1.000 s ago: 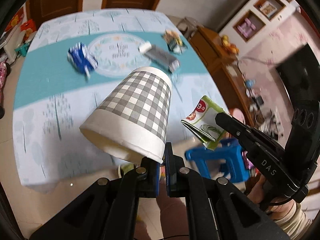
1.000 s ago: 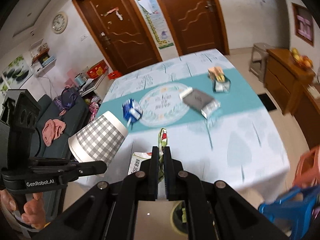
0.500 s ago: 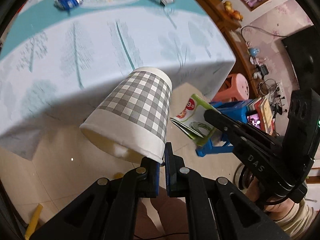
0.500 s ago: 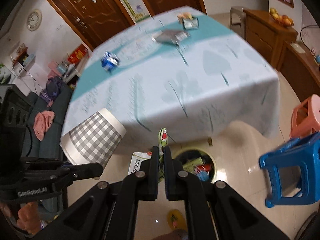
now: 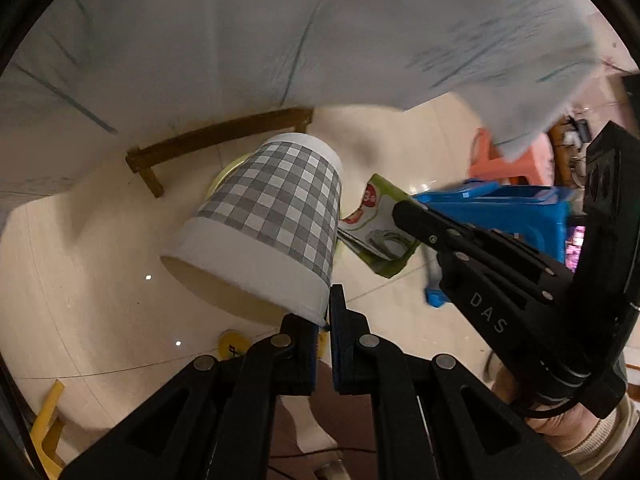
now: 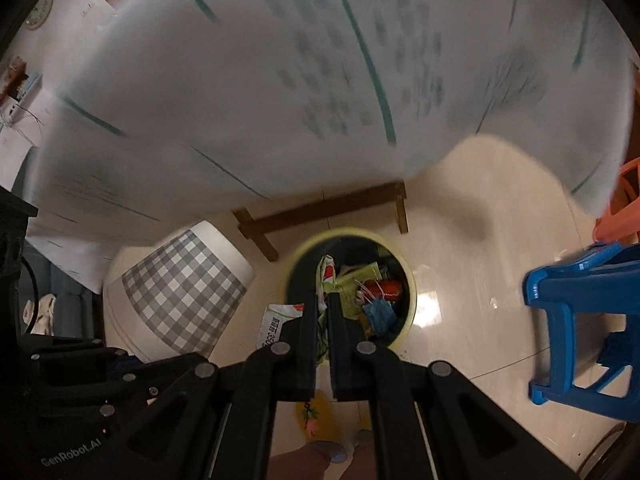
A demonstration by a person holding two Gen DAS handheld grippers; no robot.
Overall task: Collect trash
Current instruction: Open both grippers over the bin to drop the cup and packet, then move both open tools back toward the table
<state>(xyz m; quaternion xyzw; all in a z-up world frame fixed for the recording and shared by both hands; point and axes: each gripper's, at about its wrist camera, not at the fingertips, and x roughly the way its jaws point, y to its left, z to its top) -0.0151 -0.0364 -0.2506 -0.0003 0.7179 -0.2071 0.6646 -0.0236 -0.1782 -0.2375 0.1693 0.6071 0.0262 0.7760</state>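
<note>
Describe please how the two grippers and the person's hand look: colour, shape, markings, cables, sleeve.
Both grippers are matte black, with angular linkage arms, silver rivets and two flat parallel fingers. The right gripper carries white "DAS" lettering; the left gripper reads "GenRobot.AI". A thin black cable loops below the right gripper's boxy body. The hand holding it is bare, with a cream ribbed sleeve cuff at the wrist.

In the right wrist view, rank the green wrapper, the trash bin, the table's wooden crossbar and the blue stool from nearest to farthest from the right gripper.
1. Green wrapper: clamped in the right gripper.
2. Trash bin: on the floor directly ahead, below the fingertips.
3. Wooden crossbar: beyond the bin, under the tablecloth.
4. Blue stool: far off to the right. It and the crossbar are too close to call.
</note>
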